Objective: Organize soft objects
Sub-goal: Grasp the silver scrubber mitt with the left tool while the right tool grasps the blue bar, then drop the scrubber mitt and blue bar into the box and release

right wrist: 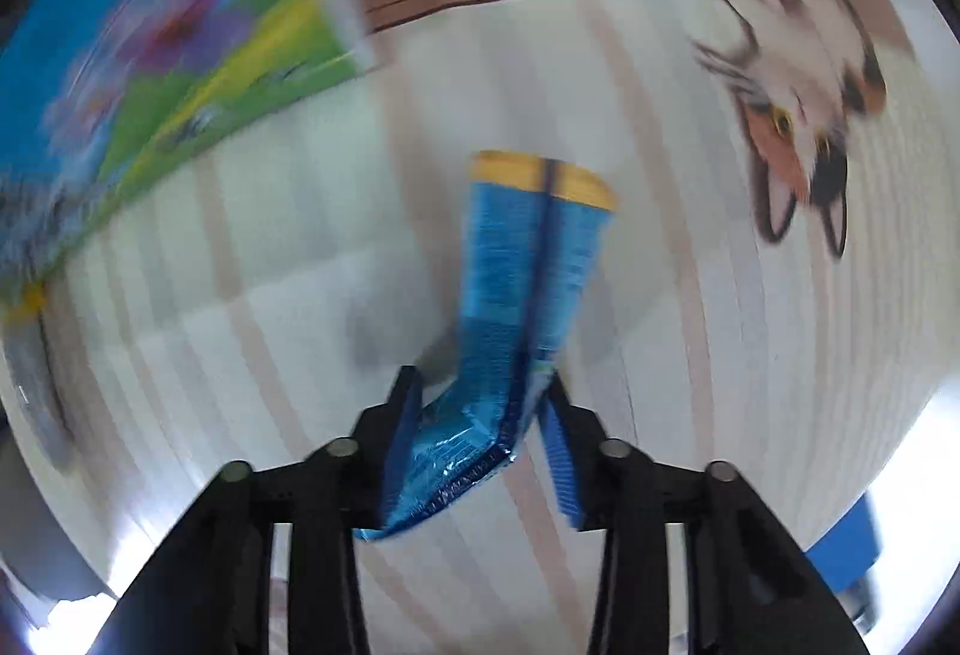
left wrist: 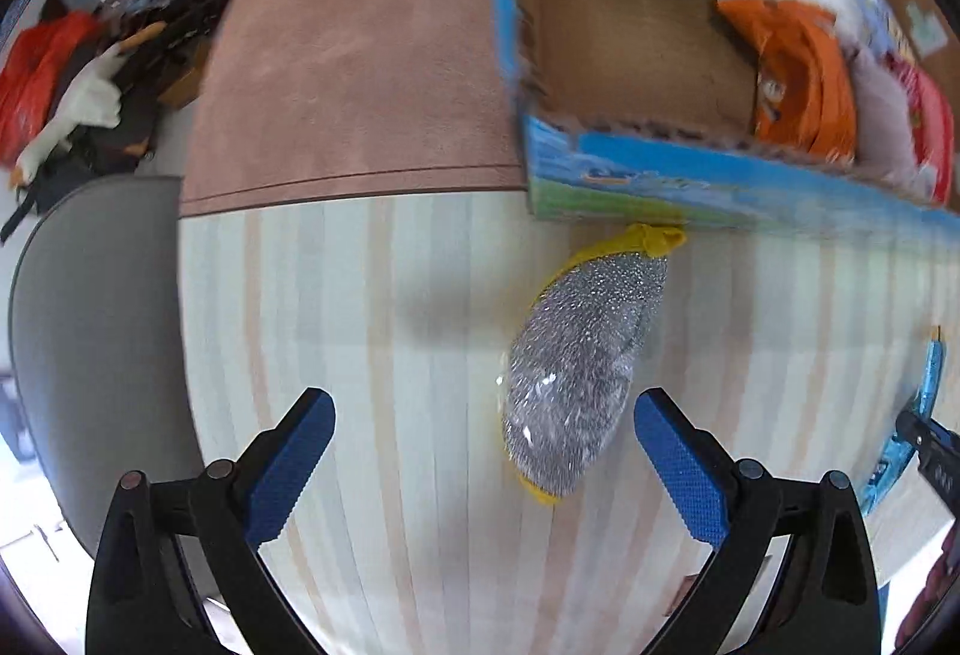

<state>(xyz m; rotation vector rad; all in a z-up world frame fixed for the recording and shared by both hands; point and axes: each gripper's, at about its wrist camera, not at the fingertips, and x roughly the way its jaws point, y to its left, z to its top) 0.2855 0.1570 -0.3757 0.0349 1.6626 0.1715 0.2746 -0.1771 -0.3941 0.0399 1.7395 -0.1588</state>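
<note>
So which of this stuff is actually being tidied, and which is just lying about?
Part of the job:
- blue snack packet, clamped in the right gripper
- silver scouring pad
- cardboard box with packets inside
- left gripper, open

Lying about:
- fox picture
- grey chair
- clothes heap

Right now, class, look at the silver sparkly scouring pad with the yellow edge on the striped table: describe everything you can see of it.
The silver sparkly scouring pad with the yellow edge is an oval, puffy cushion of glittering metallic mesh, seemingly under clear glossy wrap that catches the light. A yellow border runs along one side and ends in a knotted yellow tab at its far end, beside the blue printed cardboard box. It lies flat on the pale striped table, ahead of the open left gripper, nearer its right finger, untouched.
</note>
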